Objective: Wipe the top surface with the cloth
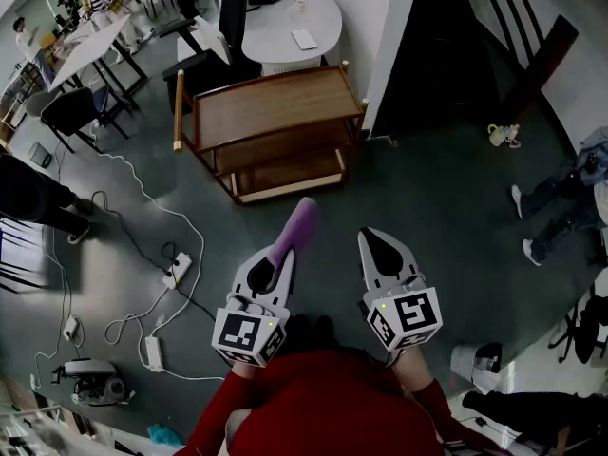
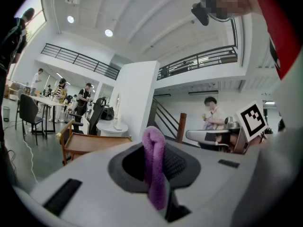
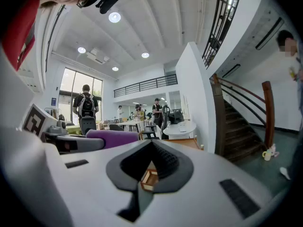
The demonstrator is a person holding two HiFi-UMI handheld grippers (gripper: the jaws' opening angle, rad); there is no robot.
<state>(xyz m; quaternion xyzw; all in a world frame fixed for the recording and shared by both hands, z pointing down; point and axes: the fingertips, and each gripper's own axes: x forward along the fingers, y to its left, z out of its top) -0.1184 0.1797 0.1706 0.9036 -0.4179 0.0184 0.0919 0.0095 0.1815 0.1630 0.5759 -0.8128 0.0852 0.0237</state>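
While the head view shows just a purple cloth [image 1: 296,224] poking forward from the left gripper [image 1: 282,255], the left gripper view settles it: jaws clamped tight on the cloth's folded middle. The wooden cart [image 1: 275,107] stands well ahead, cloth nowhere near its top. The right gripper [image 1: 378,245], seen in its own view, is pinched closed on nothing, the cart peeking through the slit.

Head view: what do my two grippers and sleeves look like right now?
The left gripper and right gripper match. Each is a light grey shell tapering to a pointed claw, with a black ribbed lining inside. Each carries a cube of black-and-white square markers at its rear. The sleeves are red.
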